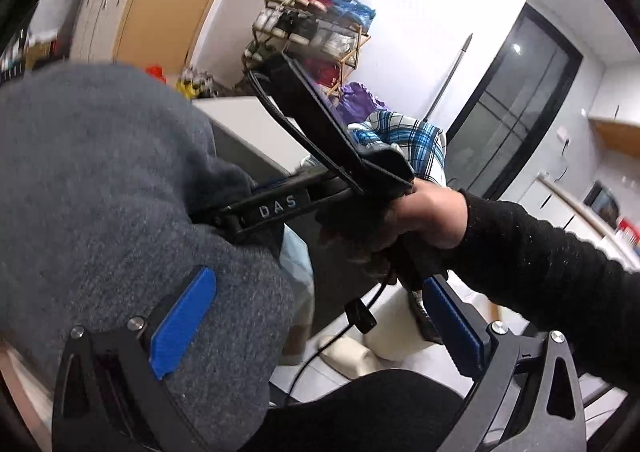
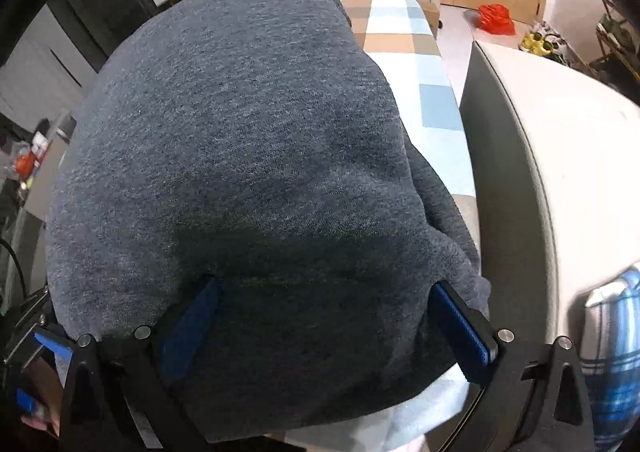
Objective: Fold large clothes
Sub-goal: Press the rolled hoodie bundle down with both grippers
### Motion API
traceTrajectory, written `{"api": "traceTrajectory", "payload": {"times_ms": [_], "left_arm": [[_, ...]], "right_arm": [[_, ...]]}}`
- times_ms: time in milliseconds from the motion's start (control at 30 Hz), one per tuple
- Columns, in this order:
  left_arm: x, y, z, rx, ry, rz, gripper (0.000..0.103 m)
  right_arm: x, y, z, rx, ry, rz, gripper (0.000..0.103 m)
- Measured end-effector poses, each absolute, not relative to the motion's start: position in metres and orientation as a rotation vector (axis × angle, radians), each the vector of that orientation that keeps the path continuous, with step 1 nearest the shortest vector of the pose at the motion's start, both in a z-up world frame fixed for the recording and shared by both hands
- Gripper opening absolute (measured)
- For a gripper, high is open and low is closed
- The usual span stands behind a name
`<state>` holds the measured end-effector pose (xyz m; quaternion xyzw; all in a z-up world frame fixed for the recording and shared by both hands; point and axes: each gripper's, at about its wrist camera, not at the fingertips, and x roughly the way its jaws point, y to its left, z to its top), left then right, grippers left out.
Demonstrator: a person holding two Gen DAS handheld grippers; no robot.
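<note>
The grey sweatshirt [image 2: 248, 156] lies bunched in a thick mound on the checked bedcover [image 2: 424, 64], its near edge right under the right gripper [image 2: 336, 328]. That gripper's fingers [image 2: 464, 336] stand wide, one on each side of the cloth and not pinching it; no earlier frame says more. In the left wrist view the left gripper [image 1: 320, 328] is also spread wide, with one blue pad lying against the grey fabric and the other clear of it. The person's hand [image 1: 424, 216] and black sleeve [image 1: 552, 252] hold the right tool just beyond. I judge the garment partly gathered but not yet a neat fold. A plaid garment [image 1: 404, 136] sits nearby, apparently waiting.
</note>
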<state>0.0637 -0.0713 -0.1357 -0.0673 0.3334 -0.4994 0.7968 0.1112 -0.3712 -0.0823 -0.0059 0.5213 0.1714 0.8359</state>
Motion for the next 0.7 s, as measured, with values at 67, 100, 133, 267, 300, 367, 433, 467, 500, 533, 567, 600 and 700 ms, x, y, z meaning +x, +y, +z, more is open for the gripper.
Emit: {"api": "traceTrajectory", "payload": {"times_ms": [67, 100, 133, 267, 300, 367, 433, 467, 500, 533, 567, 600, 700], "left_arm": [[0.070, -0.053, -0.121, -0.264, 0.729, -1.065, 0.101], [0.075, -0.041, -0.112, -0.339, 0.749, -1.044, 0.101], [0.076, -0.026, -0.103, -0.391, 0.737, -1.022, 0.101], [0.074, 0.027, -0.092, -0.412, 0.664, -0.810, 0.101], [0.076, 0.039, -0.100, -0.437, 0.678, -0.791, 0.101], [0.082, 0.049, -0.117, -0.466, 0.745, -0.720, 0.101], [0.090, 0.059, -0.140, -0.552, 0.810, -0.695, 0.101], [0.093, 0.062, -0.149, -0.581, 0.839, -0.684, 0.101], [0.096, 0.063, -0.159, -0.609, 0.872, -0.675, 0.101], [0.098, 0.063, -0.165, -0.628, 0.886, -0.689, 0.101], [0.100, 0.064, -0.170, -0.641, 0.899, -0.683, 0.101], [0.100, 0.067, -0.174, -0.655, 0.902, -0.668, 0.101], [0.108, 0.072, -0.185, -0.722, 0.911, -0.704, 0.101]], "right_arm": [[0.109, -0.378, -0.069, 0.037, 1.091, 0.398, 0.103], [0.110, -0.379, -0.062, 0.040, 1.089, 0.409, 0.103], [0.110, -0.382, -0.049, 0.049, 1.067, 0.411, 0.103], [0.126, -0.376, 0.002, 0.111, 0.972, 0.479, 0.103], [0.134, -0.365, 0.013, 0.094, 0.961, 0.501, 0.103], [0.149, -0.333, 0.031, 0.054, 0.939, 0.541, 0.103], [0.173, -0.290, 0.037, -0.013, 0.952, 0.538, 0.103], [0.184, -0.273, 0.032, -0.043, 0.980, 0.534, 0.103], [0.195, -0.253, 0.018, -0.083, 1.032, 0.518, 0.103], [0.204, -0.237, -0.002, -0.141, 1.089, 0.496, 0.103], [0.215, -0.231, -0.022, -0.207, 1.143, 0.470, 0.103], [0.223, -0.228, -0.043, -0.226, 1.193, 0.459, 0.103], [0.235, -0.235, -0.059, -0.172, 1.211, 0.497, 0.103]]}}
